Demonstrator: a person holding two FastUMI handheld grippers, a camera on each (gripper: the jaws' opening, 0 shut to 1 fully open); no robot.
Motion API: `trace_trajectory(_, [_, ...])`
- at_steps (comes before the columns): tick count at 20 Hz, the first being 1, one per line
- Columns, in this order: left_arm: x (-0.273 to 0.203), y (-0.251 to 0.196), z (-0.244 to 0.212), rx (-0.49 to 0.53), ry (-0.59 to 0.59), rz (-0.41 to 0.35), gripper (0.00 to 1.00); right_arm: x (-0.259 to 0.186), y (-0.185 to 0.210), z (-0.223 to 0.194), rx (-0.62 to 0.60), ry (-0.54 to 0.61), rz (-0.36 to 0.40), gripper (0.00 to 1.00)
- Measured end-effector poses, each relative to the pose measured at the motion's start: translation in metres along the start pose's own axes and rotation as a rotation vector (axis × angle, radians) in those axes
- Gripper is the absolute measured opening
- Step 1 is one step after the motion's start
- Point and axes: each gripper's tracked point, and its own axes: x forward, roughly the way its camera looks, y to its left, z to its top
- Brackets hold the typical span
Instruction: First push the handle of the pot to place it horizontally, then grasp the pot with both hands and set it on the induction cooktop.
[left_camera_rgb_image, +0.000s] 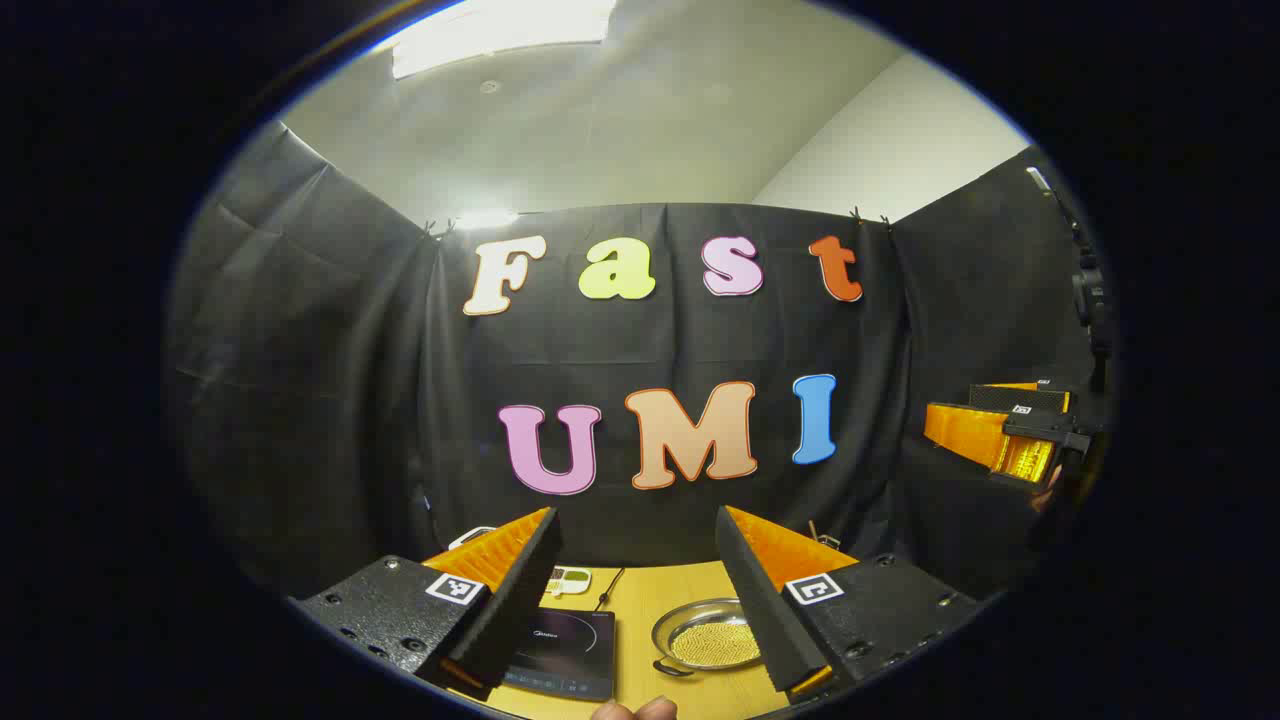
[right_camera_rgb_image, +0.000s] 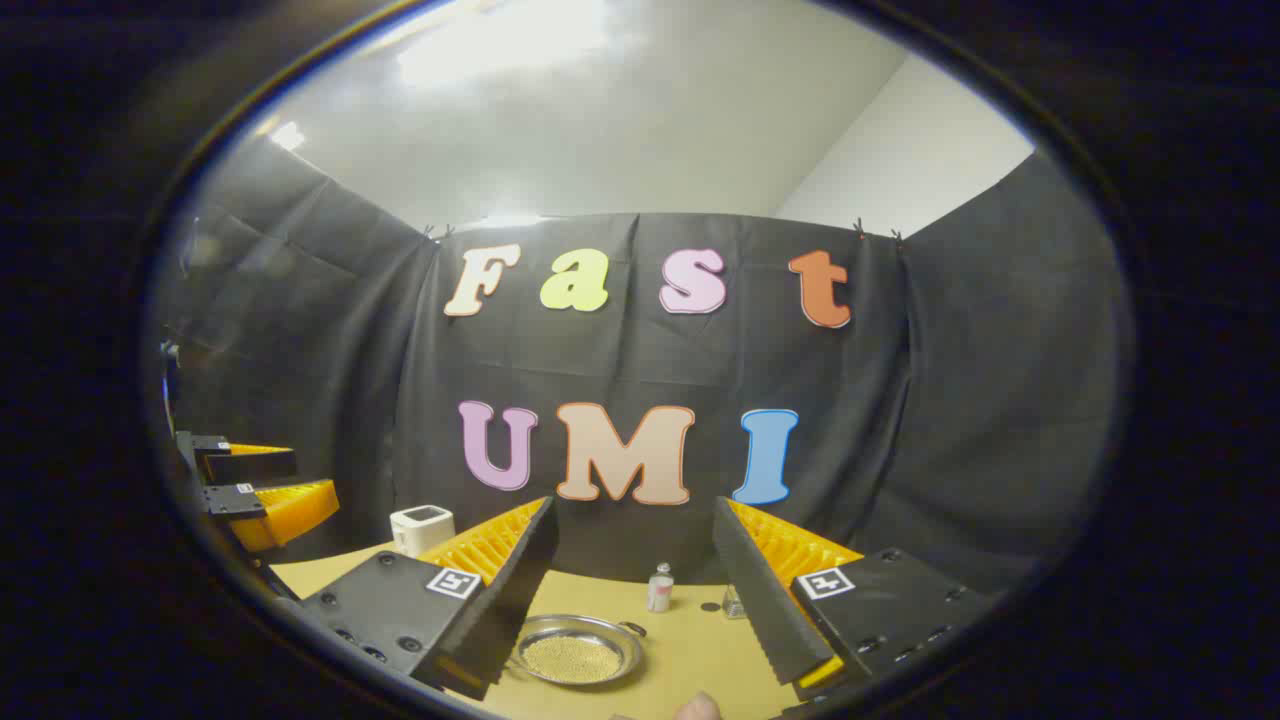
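both tongs, left tongs (left_camera_rgb_image: 637, 590) and right tongs (right_camera_rgb_image: 635, 585), hover spread apart above the counter (left_camera_rgb_image: 660, 600), ready; pot (left_camera_rgb_image: 707, 638) sits untouched at 3 o'clock of the induction cooktop (left_camera_rgb_image: 560, 655).

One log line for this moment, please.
left gripper open, raised | right gripper open, raised | pot on table, untouched | cooktop bare

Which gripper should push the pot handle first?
Left, probably: the left gripper is open, and the near handle of the pot lies between its fingers. For the right gripper, also open, the far handle sits across the pot.
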Motion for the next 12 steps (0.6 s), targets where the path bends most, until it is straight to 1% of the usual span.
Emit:
trace_trajectory(1, [0.000, 0.003, -0.001, 0.004, 0.003, 0.001, 0.94, 0.000, 0.001, -0.001, 0.003, 0.008, 0.001, 0.99])
trace_trajectory(2, [0.000, 0.006, -0.002, 0.003, 0.002, 0.003, 0.89, 0.000, 0.000, -0.001, 0.004, 0.012, 0.001, 0.99])
trace_trajectory(3, [0.000, 0.007, -0.004, 0.004, 0.006, 0.003, 0.94, 0.001, 0.001, -0.002, 0.003, 0.016, 0.000, 0.99])
trace_trajectory(4, [0.000, 0.009, -0.005, 0.005, 0.008, 0.006, 0.89, 0.002, 0.001, -0.003, 0.003, 0.022, 0.001, 0.99])
trace_trajectory(12, [0.007, 0.033, -0.011, 0.006, 0.005, -0.001, 0.90, 0.003, 0.002, -0.006, -0.002, 0.044, -0.012, 0.99])
